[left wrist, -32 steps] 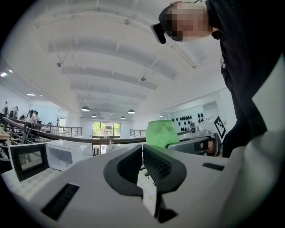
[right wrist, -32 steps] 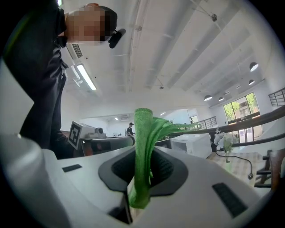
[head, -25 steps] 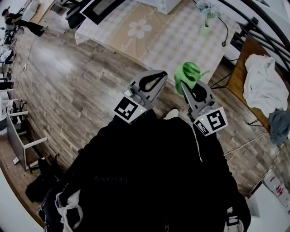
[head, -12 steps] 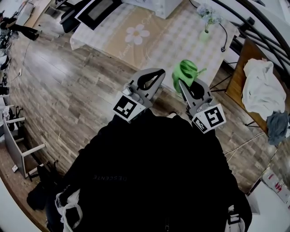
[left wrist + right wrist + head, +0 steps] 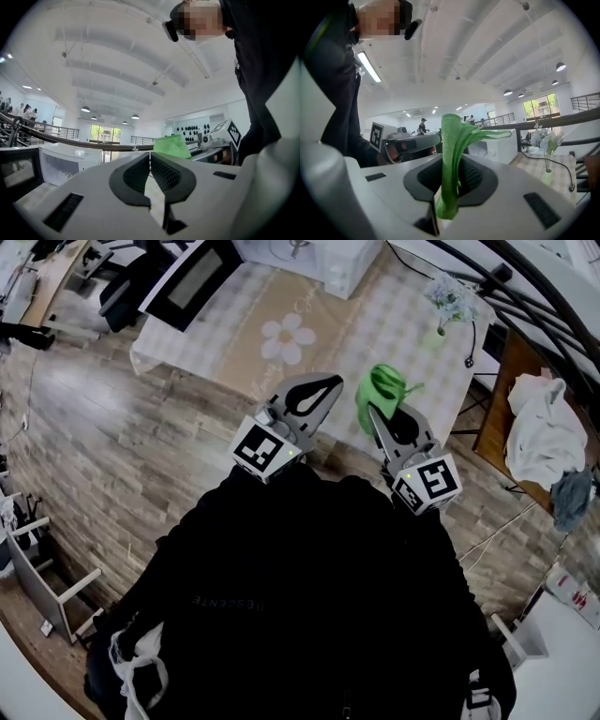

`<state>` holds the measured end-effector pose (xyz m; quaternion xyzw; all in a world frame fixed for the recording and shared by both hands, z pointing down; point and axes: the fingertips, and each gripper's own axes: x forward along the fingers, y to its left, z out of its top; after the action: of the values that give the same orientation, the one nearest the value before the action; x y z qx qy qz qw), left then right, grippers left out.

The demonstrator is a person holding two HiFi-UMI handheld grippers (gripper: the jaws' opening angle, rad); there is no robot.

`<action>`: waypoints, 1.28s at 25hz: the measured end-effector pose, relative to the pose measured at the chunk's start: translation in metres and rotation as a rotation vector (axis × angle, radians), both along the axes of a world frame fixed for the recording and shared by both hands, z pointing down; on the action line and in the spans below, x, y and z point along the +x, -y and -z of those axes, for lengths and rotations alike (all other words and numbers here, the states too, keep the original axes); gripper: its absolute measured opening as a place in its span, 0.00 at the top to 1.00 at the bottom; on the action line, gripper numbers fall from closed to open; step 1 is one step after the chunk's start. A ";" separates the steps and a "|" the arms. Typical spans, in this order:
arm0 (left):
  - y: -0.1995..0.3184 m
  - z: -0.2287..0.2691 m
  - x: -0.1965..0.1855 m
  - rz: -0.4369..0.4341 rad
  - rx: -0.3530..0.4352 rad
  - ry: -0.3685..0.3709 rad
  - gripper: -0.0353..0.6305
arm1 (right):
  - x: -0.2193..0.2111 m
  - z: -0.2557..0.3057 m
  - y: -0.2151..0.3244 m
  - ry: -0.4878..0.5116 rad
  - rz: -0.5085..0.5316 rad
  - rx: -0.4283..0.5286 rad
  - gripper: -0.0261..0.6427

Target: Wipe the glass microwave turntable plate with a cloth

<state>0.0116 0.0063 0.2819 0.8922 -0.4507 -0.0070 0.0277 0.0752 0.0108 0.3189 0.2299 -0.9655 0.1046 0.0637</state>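
Green cloth (image 5: 382, 390) is in the right gripper (image 5: 377, 418), in front of the person's black jacket (image 5: 309, 596). In the head view the cloth stands up from the tips of this gripper as a bunched fold, and it shows against the near edge of the table (image 5: 375, 324), which has a checked cover with a flower print. The left gripper (image 5: 323, 390) is just beside the right one, apart from it, and both point toward the table. On the far part of the table there are a black oven (image 5: 192, 282) and a white appliance (image 5: 323, 259), and near the right corner a small vase with flowers (image 5: 448, 301). The floor (image 5: 112, 456) is of wooden planks. I cannot pick out the glass turntable plate in any view.

In the left gripper view, the two jaws are pressed together at the tips and nothing is between them. Behind them a part of the green cloth is seen, and further to the right the marker cube (image 5: 234, 135) of the right gripper.

In the right gripper view, the jaws are clenched on the green cloth. The cloth passes between the dark pads (image 5: 476, 180) as a narrow vertical fold; its upper end rises above the tips and bends to the right.
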 end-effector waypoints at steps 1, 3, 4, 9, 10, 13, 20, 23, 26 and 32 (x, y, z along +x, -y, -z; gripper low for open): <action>0.008 -0.002 -0.008 -0.013 -0.003 -0.001 0.91 | -0.007 -0.005 0.006 -0.019 -0.020 -0.019 0.85; 0.022 -0.006 -0.023 -0.031 -0.014 -0.003 0.91 | -0.022 -0.016 0.018 -0.052 -0.056 -0.054 0.85; 0.029 -0.008 -0.029 -0.043 -0.017 -0.004 0.91 | -0.028 -0.019 0.023 -0.060 -0.072 -0.067 0.85; 0.052 -0.017 -0.050 -0.147 -0.033 -0.005 0.91 | -0.050 -0.029 0.041 -0.084 -0.175 -0.098 0.85; 0.056 -0.019 -0.054 -0.167 -0.035 -0.002 0.91 | -0.052 -0.030 0.044 -0.087 -0.198 -0.102 0.85; 0.069 -0.026 -0.061 -0.219 -0.045 -0.010 0.91 | -0.055 -0.037 0.055 -0.096 -0.278 -0.122 0.85; 0.094 -0.062 -0.071 -0.274 -0.094 -0.002 0.91 | -0.063 -0.064 0.080 -0.153 -0.380 -0.162 0.85; 0.105 -0.084 -0.072 -0.261 -0.130 0.004 0.91 | -0.062 -0.085 0.097 -0.192 -0.414 -0.190 0.85; 0.116 -0.103 -0.074 -0.230 -0.153 0.018 0.91 | -0.065 -0.105 0.111 -0.204 -0.415 -0.221 0.85; 0.136 -0.147 -0.086 -0.168 -0.212 0.057 0.91 | -0.077 -0.152 0.140 -0.266 -0.404 -0.277 0.85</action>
<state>-0.0742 -0.1302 0.4290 0.9188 -0.3730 0.0686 0.1095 -0.0023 -0.1291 0.4705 0.4184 -0.8597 0.2152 0.1989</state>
